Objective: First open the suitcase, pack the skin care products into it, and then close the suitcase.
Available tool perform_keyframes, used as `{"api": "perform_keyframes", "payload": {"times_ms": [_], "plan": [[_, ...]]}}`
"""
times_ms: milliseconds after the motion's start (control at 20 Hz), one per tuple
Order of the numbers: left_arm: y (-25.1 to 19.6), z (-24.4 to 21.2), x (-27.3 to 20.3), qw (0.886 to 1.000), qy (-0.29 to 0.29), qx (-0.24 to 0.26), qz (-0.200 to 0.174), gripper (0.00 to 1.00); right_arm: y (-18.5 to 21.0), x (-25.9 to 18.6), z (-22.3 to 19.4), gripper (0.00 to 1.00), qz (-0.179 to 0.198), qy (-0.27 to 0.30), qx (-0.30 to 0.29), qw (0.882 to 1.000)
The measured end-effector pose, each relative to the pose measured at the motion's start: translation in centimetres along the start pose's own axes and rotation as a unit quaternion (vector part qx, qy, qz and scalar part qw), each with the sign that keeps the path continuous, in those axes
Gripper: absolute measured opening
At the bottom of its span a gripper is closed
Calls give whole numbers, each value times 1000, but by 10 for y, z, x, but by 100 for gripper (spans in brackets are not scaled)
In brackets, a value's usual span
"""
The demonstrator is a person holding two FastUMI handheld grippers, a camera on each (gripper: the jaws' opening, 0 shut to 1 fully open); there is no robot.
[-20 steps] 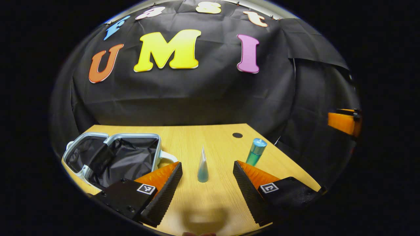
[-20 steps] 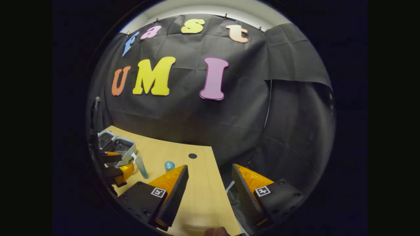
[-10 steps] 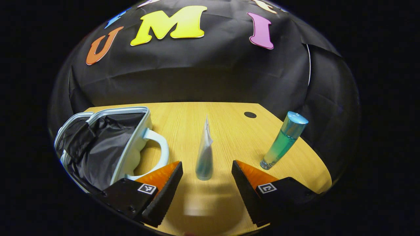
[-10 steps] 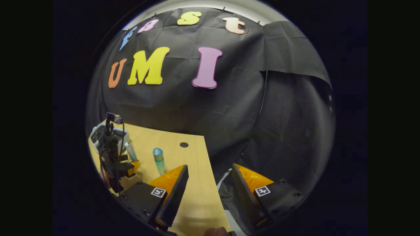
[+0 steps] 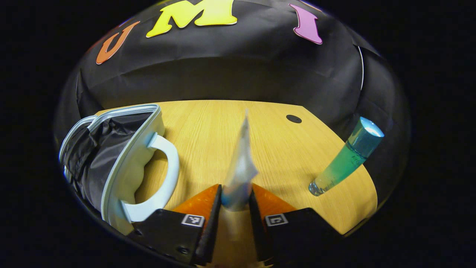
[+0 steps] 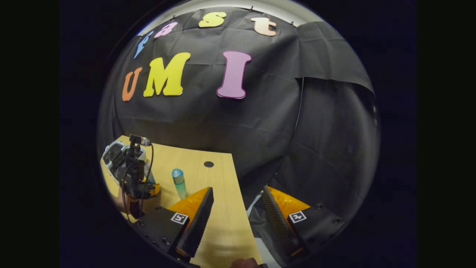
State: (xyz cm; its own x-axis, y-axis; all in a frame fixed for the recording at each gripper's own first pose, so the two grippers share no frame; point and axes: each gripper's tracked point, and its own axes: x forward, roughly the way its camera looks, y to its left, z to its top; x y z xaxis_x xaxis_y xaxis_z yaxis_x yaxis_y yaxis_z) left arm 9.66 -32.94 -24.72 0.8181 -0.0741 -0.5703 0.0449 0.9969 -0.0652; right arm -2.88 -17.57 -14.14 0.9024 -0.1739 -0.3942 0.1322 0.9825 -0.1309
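Left gripper view: left gripper [image 5: 235,199] closed narrow on the lower end of an upright squeeze tube [image 5: 241,167], both fingers pressed against its sides, tube blurred and tapering to a thin top. Open suitcase [image 5: 122,156] at left on the wooden table [image 5: 208,130], dark lining exposed, pale handle [image 5: 165,175] turned toward the tube. Teal bottle [image 5: 346,156] with a blue cap at right, standing near the table's edge, well apart from the tube. Small dark hole [image 5: 293,118] in the tabletop at far right. Right gripper view: right gripper [image 6: 236,212] with jaws wide, holding nothing, hanging over the table's right edge; left gripper farther off at left beside the suitcase, teal bottle between the two grippers.
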Motion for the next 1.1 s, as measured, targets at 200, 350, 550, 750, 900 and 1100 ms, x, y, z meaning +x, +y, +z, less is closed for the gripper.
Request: {"api": "perform_keyframes", "payload": {"times_ms": [200,350,550,750,900,1100], "plan": [[-2,0,-5,1000,6,3,-10,46,6,2,-5,80,3,5,-1,1000],[-10,5,-29,999,11,-12,-32,37,18,4,-14,79,21,9,1,1000],[-12,24,-88,998,1,-23,-62,37,59,20,-41,79,64,30,21,997],[-3,31,-148,997,1,-19,-74,37,115,49,-72,80,118,52,26,991],[15,33,-185,998,2,-28,-62,37,148,75,-82,79,146,56,25,987],[52,29,-218,999,2,-48,-26,37,179,113,-94,80,160,75,44,983]]}}
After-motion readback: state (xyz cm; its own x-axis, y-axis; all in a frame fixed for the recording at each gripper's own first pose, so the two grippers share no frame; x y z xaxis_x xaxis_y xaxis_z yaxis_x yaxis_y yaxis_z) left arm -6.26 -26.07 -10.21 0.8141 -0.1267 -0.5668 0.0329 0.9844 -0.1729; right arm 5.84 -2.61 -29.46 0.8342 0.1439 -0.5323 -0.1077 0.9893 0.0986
